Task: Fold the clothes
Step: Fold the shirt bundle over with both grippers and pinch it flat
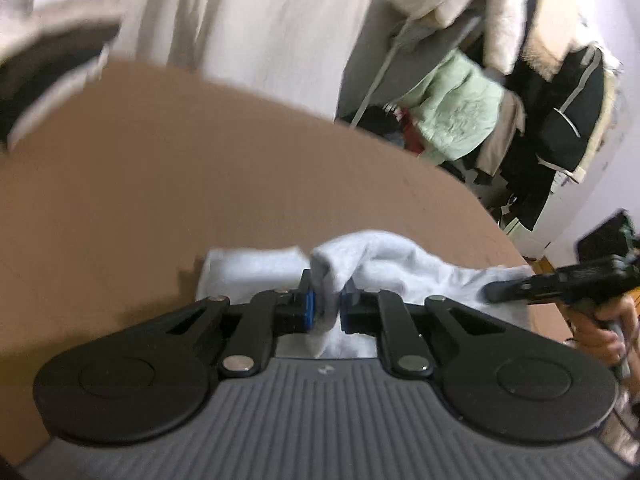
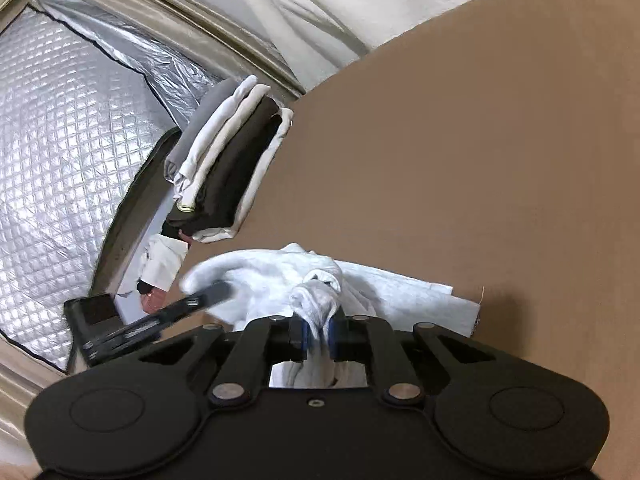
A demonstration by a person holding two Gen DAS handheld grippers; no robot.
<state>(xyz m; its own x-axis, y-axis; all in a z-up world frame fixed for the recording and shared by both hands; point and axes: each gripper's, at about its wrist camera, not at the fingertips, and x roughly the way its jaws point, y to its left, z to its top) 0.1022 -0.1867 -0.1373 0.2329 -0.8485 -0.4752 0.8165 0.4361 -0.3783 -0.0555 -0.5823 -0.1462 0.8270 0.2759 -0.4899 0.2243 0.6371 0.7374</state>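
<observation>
A pale blue-white garment (image 1: 400, 268) lies bunched on the brown table (image 1: 200, 184). My left gripper (image 1: 329, 300) is shut on a raised fold of it, cloth squeezed between the blue pads. In the left wrist view, the right gripper (image 1: 496, 292) reaches in from the right onto the same garment, held by a hand (image 1: 604, 332). In the right wrist view, the garment (image 2: 280, 276) sits at the table's near edge, and my right gripper (image 2: 319, 330) is shut on a twisted bunch of it. The left gripper's finger (image 2: 208, 296) shows at the left, on the cloth.
A stack of folded clothes (image 2: 228, 164) in grey, white and dark brown rests at the table's (image 2: 480, 160) left edge. Silver quilted foil (image 2: 60, 160) covers the wall behind. A heap of unfolded clothes (image 1: 460, 112) hangs beyond the table's right side, with white fabric (image 1: 248, 12) behind.
</observation>
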